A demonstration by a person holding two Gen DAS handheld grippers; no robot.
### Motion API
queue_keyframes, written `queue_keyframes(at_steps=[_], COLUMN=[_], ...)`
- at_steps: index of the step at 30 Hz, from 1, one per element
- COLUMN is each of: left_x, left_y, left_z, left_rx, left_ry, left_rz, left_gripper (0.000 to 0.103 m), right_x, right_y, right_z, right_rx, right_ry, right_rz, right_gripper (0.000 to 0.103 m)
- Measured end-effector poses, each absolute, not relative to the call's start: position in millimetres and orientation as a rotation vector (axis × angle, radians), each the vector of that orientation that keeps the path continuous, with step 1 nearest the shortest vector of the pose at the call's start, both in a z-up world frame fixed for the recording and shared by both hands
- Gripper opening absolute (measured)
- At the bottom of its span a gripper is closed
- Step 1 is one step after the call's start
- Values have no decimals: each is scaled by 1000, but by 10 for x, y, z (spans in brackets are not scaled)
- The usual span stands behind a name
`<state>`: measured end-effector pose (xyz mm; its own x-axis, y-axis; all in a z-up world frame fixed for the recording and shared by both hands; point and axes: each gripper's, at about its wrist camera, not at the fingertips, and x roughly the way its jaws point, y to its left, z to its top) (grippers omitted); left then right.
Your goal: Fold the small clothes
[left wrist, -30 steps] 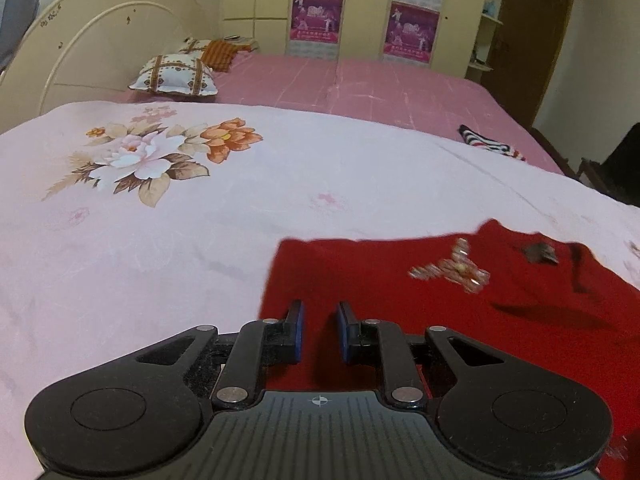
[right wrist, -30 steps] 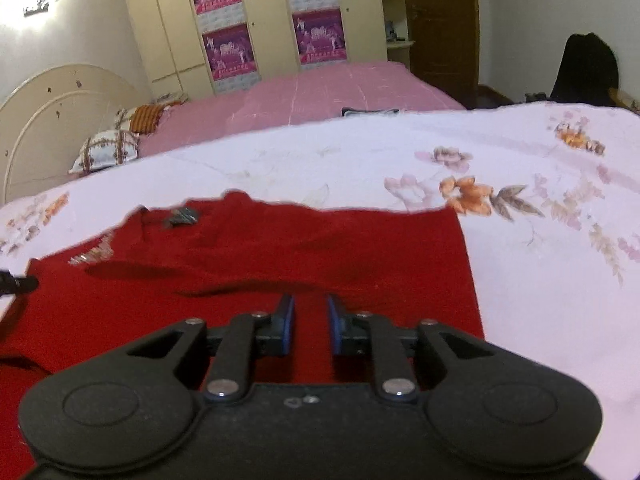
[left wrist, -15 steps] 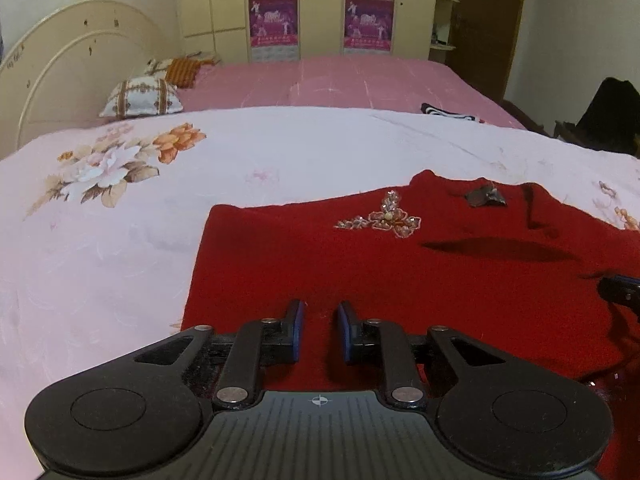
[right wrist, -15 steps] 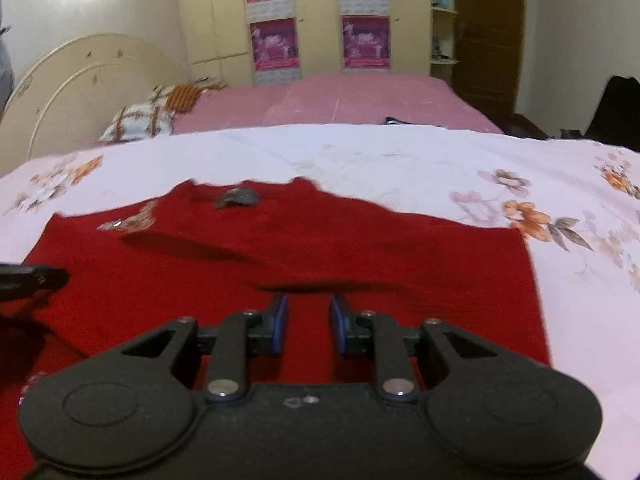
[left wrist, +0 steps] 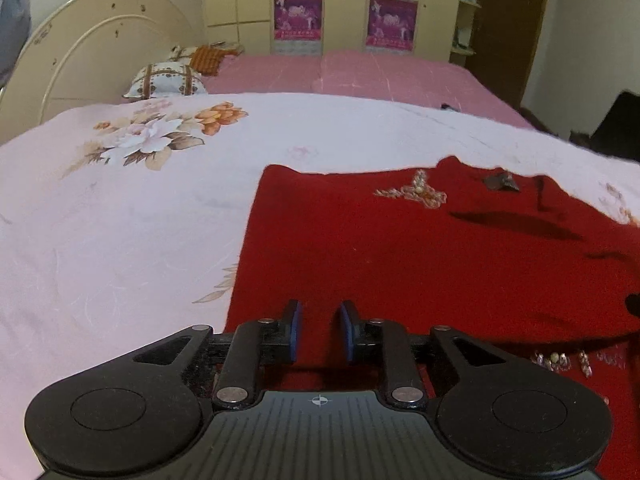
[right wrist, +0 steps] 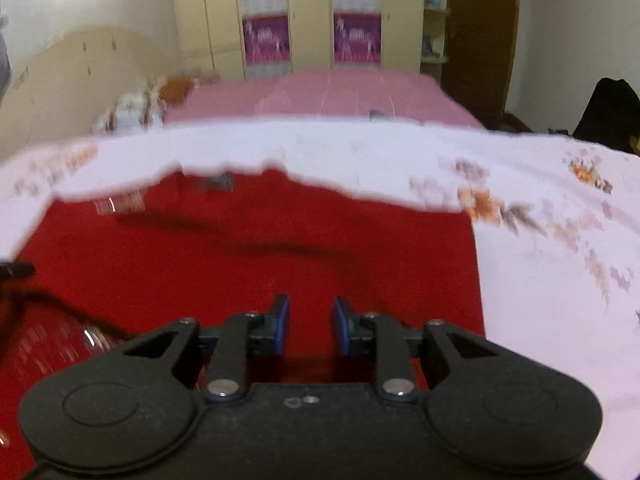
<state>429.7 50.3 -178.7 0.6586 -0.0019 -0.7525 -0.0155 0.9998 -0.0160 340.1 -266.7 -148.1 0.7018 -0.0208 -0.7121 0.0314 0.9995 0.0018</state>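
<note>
A red knitted top [left wrist: 420,256] with a beaded flower trim [left wrist: 416,192] lies flat on the pale pink floral bedspread [left wrist: 120,220]. My left gripper [left wrist: 319,316] is open and empty, just above the garment's near left part. My right gripper [right wrist: 307,311] is open and empty above the same top [right wrist: 260,256], near its right edge. The right wrist view is blurred by motion. The tip of the left gripper [right wrist: 16,270] shows at the left edge of the right wrist view.
A second bed with a pink cover [left wrist: 352,76] and pillows [left wrist: 168,80] lies behind, with a cream headboard [left wrist: 88,52] at the left. Wardrobes with purple posters [left wrist: 344,12] line the far wall. A dark chair [right wrist: 608,112] stands at the right.
Both grippers have moved nearer over the red top and stayed open. The left view swung left again; the right view shifted and blurred. The garment has not been lifted.
</note>
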Motion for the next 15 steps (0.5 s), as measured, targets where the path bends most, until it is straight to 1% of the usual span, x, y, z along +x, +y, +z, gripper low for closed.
queue_keyframes(at_steps=[10,15], left_x=[4296,4203], left_y=[448,403], left_z=[-1734,-1646], left_rx=[-8,-26], left_ry=[876,882], left_rz=[42,54], left_gripper=[24,24], right_x=[3405,3236], right_y=[-2855,-2822], right_z=[-1413,-1292], right_rx=[37,74], right_ry=[824,797], right_rz=[-59,-26], right_gripper=[24,28])
